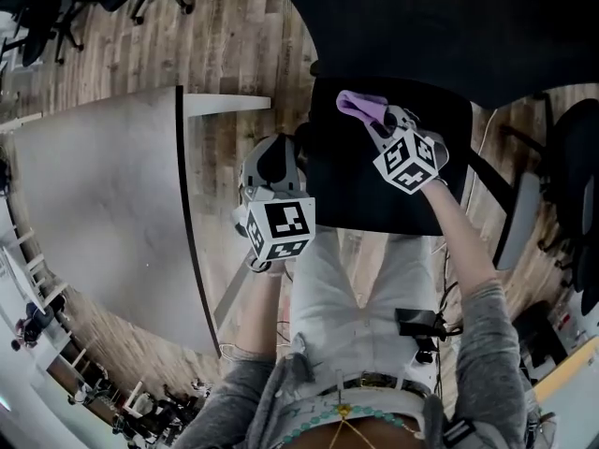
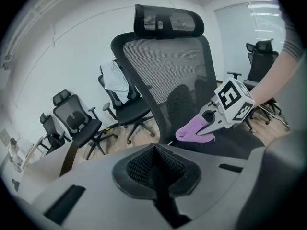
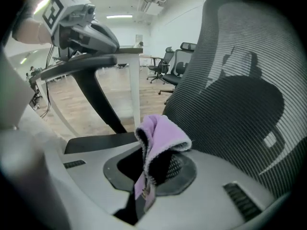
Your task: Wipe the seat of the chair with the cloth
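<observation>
Your right gripper is clamped shut on the purple cloth. A fold of it is pinched between the jaws, the rest bunches up over the tips, and a small tag hangs down at the pinch. The gripper reaches out over the chair's black seat. The cloth is carried just ahead of it, at the far end of the seat, close in front of the mesh backrest. You cannot tell from these views whether the cloth touches the seat or hangs just above it.

Your left gripper is closed with its jaws pressed together and nothing between them. It sits off to the left of your right gripper, beside the seat's left edge and just above the chair's black armrest; contact with the armrest cannot be made out. It points across the seat at the backrest and the headrest above it, with your right gripper and the cloth ahead and to its right.

The grey tabletop lies to the left of your left gripper. Other office chairs stand farther off beyond it on the wooden floor.
</observation>
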`<state>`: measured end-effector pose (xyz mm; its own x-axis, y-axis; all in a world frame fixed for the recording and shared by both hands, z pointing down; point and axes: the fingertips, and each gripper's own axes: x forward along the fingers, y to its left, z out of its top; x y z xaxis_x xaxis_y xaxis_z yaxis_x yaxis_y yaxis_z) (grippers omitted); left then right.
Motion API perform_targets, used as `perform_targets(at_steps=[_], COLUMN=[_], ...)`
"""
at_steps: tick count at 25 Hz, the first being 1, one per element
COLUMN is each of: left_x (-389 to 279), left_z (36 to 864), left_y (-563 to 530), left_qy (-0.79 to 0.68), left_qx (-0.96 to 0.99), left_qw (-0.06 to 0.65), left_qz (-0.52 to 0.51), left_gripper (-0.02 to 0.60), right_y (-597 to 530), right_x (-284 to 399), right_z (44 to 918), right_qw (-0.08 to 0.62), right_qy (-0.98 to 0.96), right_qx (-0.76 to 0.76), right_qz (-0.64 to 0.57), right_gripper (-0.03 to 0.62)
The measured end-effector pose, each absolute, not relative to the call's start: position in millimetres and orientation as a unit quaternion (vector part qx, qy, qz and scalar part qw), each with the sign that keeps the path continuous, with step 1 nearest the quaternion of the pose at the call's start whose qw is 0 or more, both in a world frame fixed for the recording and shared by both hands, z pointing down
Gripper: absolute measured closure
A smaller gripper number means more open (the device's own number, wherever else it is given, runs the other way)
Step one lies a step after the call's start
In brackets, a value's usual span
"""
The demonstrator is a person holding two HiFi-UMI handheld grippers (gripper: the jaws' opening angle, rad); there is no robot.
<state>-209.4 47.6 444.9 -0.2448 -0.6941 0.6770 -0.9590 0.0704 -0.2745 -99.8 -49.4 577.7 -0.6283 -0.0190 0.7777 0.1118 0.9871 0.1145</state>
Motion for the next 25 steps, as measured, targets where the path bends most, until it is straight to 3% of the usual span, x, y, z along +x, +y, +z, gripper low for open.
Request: perform_targets(at_steps=[25], left_x=[-214.0], left_z=[451.1], left_y=[50.2], left_qy=[-0.701], left_qx=[0.597], left_qw=[0.208], left_qz=[0.329], left_gripper=[0.578], right_y=[-51.7], right_x=[-173.1], right_z=[703.8], right_qw=[0.529], right_qy=[-0.829], right_qx=[-0.045], right_qz=[-0.175], right_gripper=[0.546])
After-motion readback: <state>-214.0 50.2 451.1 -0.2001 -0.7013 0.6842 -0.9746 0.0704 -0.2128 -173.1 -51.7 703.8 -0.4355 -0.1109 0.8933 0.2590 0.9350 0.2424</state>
